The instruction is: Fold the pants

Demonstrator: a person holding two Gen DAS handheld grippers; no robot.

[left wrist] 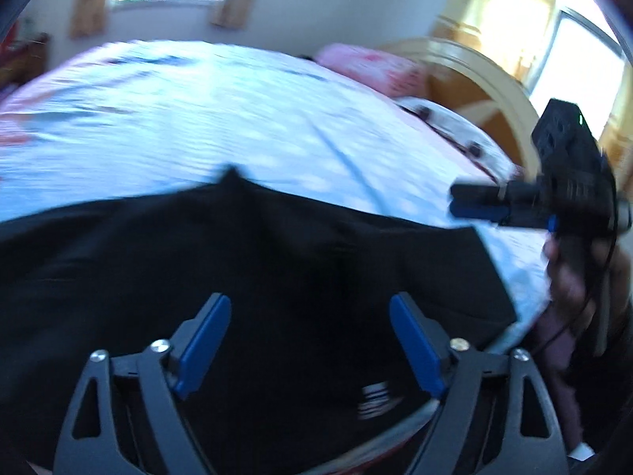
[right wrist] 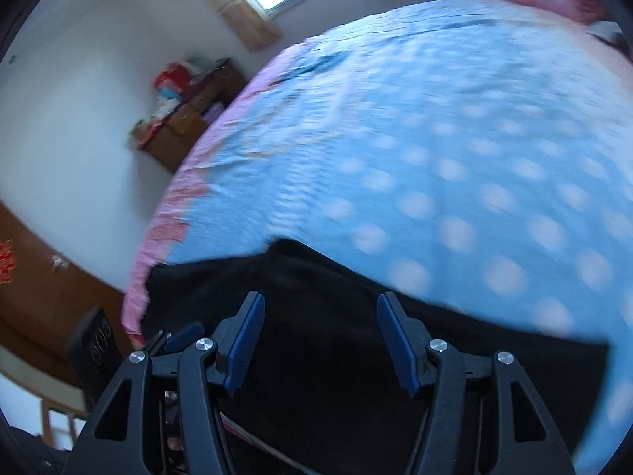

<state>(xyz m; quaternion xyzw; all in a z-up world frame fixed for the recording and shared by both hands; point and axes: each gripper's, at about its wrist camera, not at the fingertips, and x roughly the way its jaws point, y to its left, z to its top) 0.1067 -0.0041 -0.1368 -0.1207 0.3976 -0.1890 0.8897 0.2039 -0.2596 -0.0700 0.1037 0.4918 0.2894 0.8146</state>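
Left wrist view shows us the black pants (left wrist: 245, 261) lying on the bed (left wrist: 198, 118), close to the near edge. The bed has a blue cover with pale dots. Our left gripper (left wrist: 310, 340) hangs over the pants with its two blue pads wide apart. Nothing is between them, so it is let go and holding nothing.

Over on the right side of that view we see our right gripper (left wrist: 474, 204) from the side, up above the blue cover, just past the edge of the pants. From there we cannot tell how its jaws stand. The right wrist view settles it: the right gripper (right wrist: 320, 340) has its pads spread apart too, with only dark cloth under them. It grips nothing.

In the right wrist view the pants (right wrist: 356, 356) make a wide dark patch along the near edge of the bed (right wrist: 435, 138). A little point of cloth sticks up at the far edge. A small white label shows near the left gripper.

Both pictures are blurry, so we cannot tell if one fold is already made. We think the pants look fairly flat and neat. If folds are left, we must first grab an edge again.
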